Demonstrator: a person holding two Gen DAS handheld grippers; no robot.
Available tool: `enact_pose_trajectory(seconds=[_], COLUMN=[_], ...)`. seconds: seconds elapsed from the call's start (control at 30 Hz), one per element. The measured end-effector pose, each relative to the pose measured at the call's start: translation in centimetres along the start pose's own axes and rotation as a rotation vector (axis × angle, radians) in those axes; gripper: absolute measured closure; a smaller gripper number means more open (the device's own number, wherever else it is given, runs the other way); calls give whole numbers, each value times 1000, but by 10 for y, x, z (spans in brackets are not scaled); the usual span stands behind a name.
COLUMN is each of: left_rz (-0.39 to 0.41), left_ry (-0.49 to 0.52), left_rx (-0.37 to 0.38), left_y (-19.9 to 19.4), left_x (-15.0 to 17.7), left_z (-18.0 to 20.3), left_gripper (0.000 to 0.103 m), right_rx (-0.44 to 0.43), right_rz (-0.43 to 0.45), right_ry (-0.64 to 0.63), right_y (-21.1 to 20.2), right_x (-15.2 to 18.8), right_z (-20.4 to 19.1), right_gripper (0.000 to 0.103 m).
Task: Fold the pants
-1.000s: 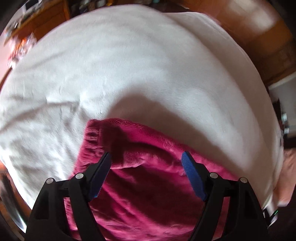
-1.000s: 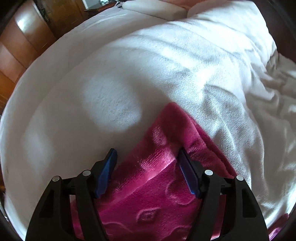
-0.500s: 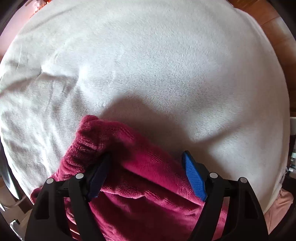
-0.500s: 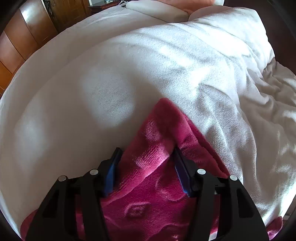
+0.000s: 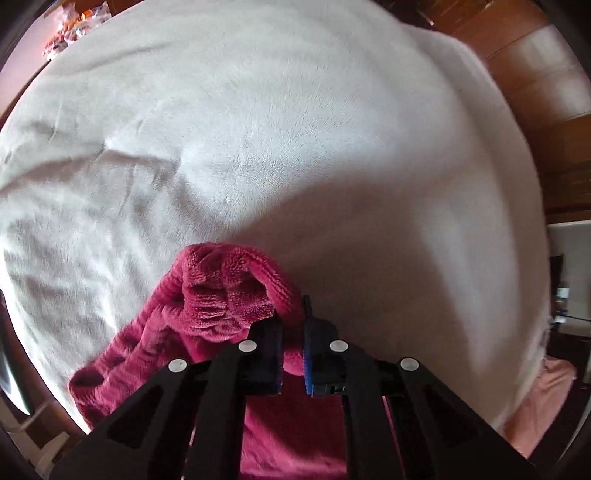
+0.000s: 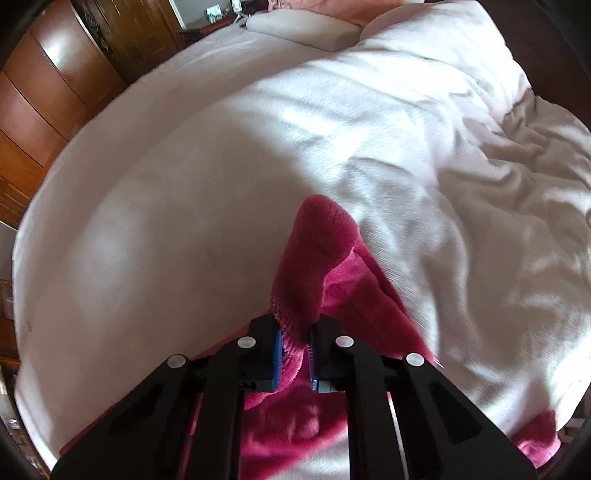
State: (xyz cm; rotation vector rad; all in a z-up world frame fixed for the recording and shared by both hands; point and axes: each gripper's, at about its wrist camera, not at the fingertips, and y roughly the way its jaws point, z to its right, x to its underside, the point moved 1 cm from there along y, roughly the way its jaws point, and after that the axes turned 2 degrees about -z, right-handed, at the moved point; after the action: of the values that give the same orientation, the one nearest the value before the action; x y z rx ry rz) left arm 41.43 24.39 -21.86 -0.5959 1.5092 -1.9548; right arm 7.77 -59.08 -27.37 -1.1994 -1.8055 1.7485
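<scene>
Left gripper [image 5: 293, 332] is clamped on a bunched ribbed edge of the magenta fleece pants [image 5: 221, 295]; the fabric is pinched between the blue pads, jaws nearly together; the gathered cloth puffs out ahead and to the left of the fingertips; more of the pants trails down under the black gripper frame toward the bottom of the view. Right gripper [image 6: 295, 339] is likewise clenched on the pants [image 6: 314, 251]; a ribbed fold stands up as a peak from between its blue pads, and the remaining cloth spreads below and to the right over the bedding. The pants lie on a white fuzzy blanket [image 5: 295, 129] that covers a bed; in the right wrist view the blanket [image 6: 184, 184] is smooth on the left and rumpled on the right; a flat white pillow [image 6: 303, 27] sits at the far end of the bed; a wooden wardrobe [image 6: 48, 85] stands to the left; wooden panels [image 5: 535, 92] show upper right in the left wrist view.
</scene>
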Motion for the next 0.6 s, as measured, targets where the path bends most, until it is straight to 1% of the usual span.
enact_pose_trajectory(seconds=[0.13, 0.23, 0.3, 0.33, 0.43, 0.5, 0.6], left_rz=[31, 58, 68, 73, 95, 101, 95], left_ry=[6, 7, -8, -15, -25, -22, -18], left_rx=[55, 92, 113, 124, 146, 155, 171], left_y=[-34, -64, -76, -82, -102, -110, -118], left_x=[12, 24, 34, 35, 57, 71, 88], left_z=[-11, -30, -25, -30, -51, -57, -81], left_gripper=[97, 97, 97, 97, 97, 97, 97], right_rx=[-63, -111, -133, -142, -174, -191, -206], right_rz=[35, 59, 71, 76, 80, 81, 87], right_ry=[24, 54, 58, 56, 59, 74, 107], right_y=[-40, -66, -80, -85, -103, -114, -132], right_x=[7, 16, 23, 24, 36, 46, 64], right_z=[16, 30, 38, 40, 56, 73, 97], right_gripper=[93, 93, 93, 93, 93, 93, 93])
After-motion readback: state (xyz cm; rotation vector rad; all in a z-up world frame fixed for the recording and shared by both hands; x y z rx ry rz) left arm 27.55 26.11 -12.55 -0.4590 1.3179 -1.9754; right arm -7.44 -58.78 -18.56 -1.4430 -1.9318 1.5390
